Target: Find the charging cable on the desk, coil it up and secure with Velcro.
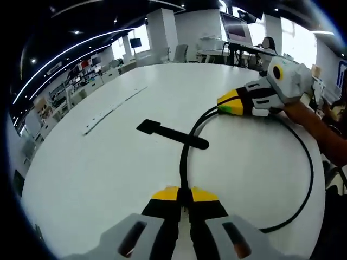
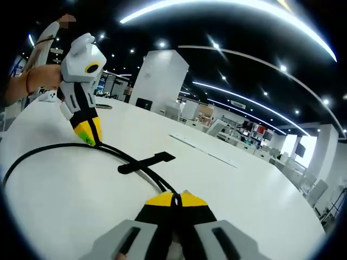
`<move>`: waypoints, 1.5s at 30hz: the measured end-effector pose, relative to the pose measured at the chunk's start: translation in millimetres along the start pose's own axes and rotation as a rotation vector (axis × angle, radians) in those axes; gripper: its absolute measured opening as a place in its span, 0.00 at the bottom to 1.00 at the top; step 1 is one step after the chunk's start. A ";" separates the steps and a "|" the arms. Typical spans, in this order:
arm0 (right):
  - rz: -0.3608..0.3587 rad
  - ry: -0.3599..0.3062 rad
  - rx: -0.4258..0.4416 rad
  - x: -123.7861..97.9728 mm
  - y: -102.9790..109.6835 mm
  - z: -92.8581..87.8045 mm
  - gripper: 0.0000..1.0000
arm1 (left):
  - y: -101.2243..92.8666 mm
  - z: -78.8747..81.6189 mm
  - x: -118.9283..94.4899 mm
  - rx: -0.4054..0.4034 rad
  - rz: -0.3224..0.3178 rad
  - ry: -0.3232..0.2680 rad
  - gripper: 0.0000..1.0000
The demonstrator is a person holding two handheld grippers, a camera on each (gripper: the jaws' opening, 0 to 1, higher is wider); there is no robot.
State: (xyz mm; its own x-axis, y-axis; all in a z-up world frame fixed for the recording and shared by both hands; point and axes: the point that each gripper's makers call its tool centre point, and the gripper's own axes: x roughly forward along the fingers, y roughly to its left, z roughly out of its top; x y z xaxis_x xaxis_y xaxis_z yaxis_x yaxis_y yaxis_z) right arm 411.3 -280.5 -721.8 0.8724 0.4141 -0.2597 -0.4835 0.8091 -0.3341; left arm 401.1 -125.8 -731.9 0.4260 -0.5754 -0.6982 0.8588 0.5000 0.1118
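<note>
A black charging cable [image 1: 310, 162] lies in a wide loop on the white table [image 1: 97, 168]. My left gripper [image 1: 184, 194] is shut on one stretch of it at the near edge of the left gripper view. The right gripper [image 1: 230, 103] comes in from the upper right, shut on the cable where two strands meet. A black Velcro strap [image 1: 171, 134] lies flat across the cable between the two grippers. In the right gripper view my right gripper [image 2: 176, 199] pinches the cable [image 2: 49, 146], the strap [image 2: 146, 162] lies just beyond, and the left gripper [image 2: 88, 132] clamps the cable at upper left.
A long thin white strip [image 1: 111, 111] lies on the table beyond the strap, seen too as a strip [image 2: 200, 149] in the right gripper view. A person's arm [image 1: 320, 130] reaches in behind the right gripper. Desks, chairs and monitors stand past the table's far edge.
</note>
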 end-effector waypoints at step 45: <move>0.070 0.063 0.144 -1.8 5.1 -12.1 0.13 | 10.4 -1.5 -1.9 0.012 -0.013 -0.032 0.06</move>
State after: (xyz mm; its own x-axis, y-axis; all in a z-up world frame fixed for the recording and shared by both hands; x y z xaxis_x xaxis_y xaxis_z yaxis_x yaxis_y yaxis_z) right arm 406.4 -282.2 -734.0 0.8286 0.4478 -0.3360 -0.5235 0.8325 -0.1815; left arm 408.8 -118.5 -730.5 0.4233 -0.6022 -0.6768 0.8676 0.4847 0.1114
